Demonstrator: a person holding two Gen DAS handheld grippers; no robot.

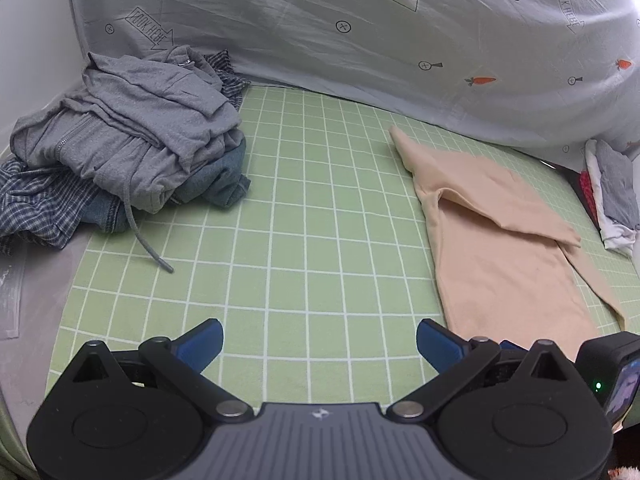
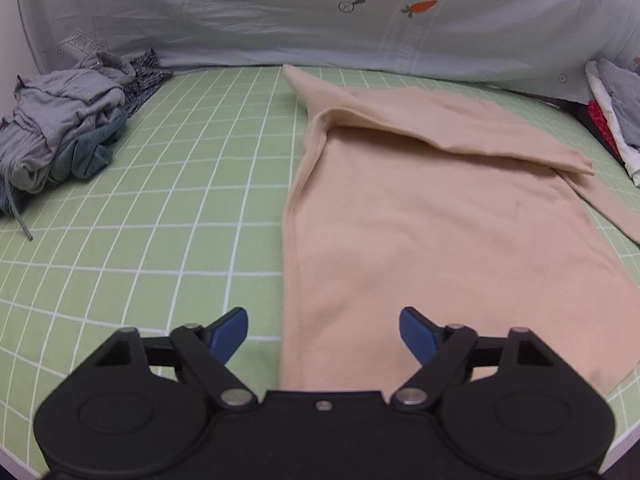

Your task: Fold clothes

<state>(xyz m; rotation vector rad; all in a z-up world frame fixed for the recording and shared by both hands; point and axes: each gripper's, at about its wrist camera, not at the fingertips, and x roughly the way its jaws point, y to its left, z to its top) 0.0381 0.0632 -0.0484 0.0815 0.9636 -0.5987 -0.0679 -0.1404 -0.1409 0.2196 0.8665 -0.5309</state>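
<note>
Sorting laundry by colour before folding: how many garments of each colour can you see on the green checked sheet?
Peach: 1, peach garment laid flat
Grey: 1, grey hoodie atop the pile
Blue denim: 1, denim piece
Blue plaid: 1, plaid shirt
Total: 4

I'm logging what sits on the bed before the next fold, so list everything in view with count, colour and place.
peach garment: one, peach, partly folded flat on the right of the sheet
grid sheet: one, green with white lines, covering the bed
clothes pile: one heap, grey zip top over blue denim and checked fabric, far left
drawstring: one, grey, trailing from the pile onto the sheet
printed duvet: one, pale grey with carrots and arrows, along the back
small stack: one, grey, white and red items, far right edge
left gripper: one, black with blue pads, open over bare sheet
right gripper: one, black with blue pads, open, nothing between the pads
</note>
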